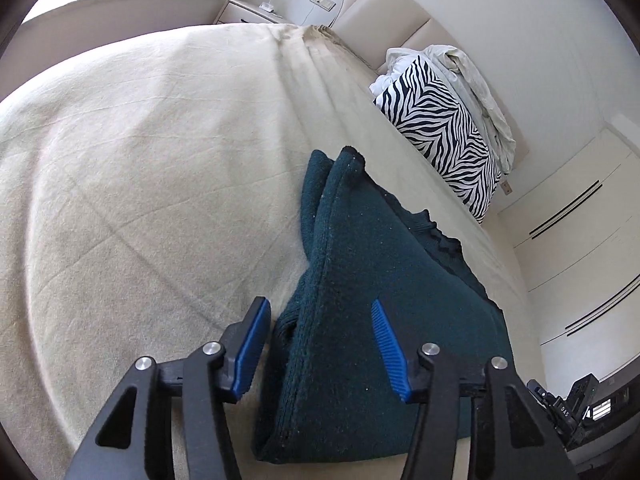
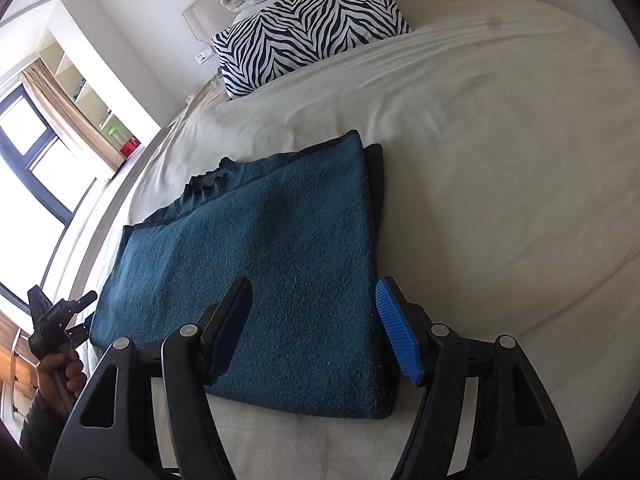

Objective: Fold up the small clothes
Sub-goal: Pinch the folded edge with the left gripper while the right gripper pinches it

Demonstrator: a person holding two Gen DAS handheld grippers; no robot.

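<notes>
The only lettering that can be made out is a short white mark reading roughly "DAS" on the black device (image 1: pixel 566 412) at the lower right edge of the left wrist view; it is small and the reading is not certain. In the right wrist view, the black body of the left gripper (image 2: pixel 54 316), held in a hand at the left edge, carries a faint line of print that is too small and blurred to read. The red box (image 2: pixel 131 147) and the green containers on the shelf by the window show no legible label. Nothing else carries readable text, numbers or signs.
</notes>
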